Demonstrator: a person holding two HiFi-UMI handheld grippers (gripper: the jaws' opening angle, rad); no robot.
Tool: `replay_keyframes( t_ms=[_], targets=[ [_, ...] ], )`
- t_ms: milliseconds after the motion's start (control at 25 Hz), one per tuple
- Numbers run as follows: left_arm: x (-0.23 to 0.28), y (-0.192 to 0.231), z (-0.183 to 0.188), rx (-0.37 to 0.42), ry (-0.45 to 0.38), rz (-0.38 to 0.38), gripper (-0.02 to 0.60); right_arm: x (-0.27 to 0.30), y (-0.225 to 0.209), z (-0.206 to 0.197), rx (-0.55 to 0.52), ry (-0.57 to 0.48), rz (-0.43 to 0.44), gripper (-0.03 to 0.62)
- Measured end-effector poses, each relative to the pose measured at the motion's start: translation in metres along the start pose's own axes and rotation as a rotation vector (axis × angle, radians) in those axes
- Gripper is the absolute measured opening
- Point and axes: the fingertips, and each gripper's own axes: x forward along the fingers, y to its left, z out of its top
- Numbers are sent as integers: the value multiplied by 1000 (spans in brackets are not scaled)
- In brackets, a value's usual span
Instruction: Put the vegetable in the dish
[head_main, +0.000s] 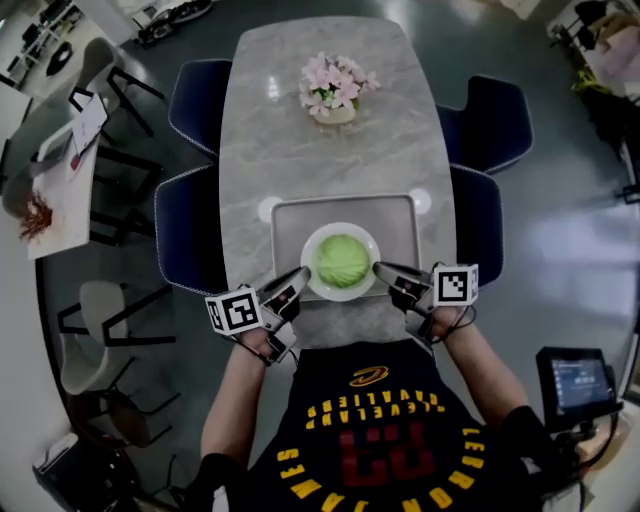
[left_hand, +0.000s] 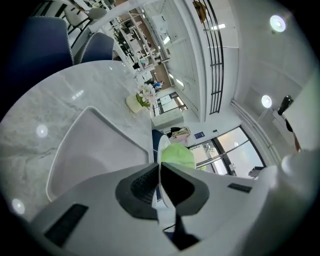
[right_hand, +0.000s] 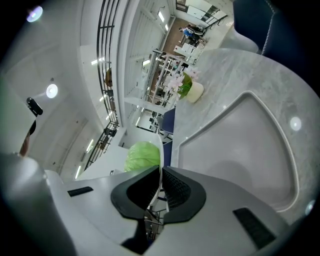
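Left gripper (head_main: 296, 281), right gripper (head_main: 385, 272) each pinch opposite rims of dish (head_main: 340, 228); cabbage (head_main: 342, 260) inside. Hold level, move both together over tray (head_main: 290, 215).

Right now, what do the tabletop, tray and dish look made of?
The tabletop: grey veined stone or imitation, polished, reflecting lamps. The tray: matte pale grey, likely plastic. The dish: smooth white, thin-rimmed, probably ceramic or melamine.

The grey marble table (head_main: 250, 150) carries a pot of pink flowers (head_main: 337, 90) near its far end and a grey tray (head_main: 290, 225) at its near end.
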Motion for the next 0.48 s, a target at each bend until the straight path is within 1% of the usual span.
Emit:
replay_keyframes(
  t_ms=[80,160,280,400,480],
  targets=[
    [6,8,5,17,42,3,11,3,-9,2,-12,10,-20,17],
    [14,14,8,17,72,0,11,5,-18,3,-2,11,-37,17],
    [29,19,10,7,97,-22,11,3,-34,6,24,-13,-68,17],
    [42,25,9,42,124,-26,11,1,-48,6,38,-36,-89,17],
    [48,30,8,54,139,-26,11,1,-57,4,38,-30,-109,17]
  ],
)
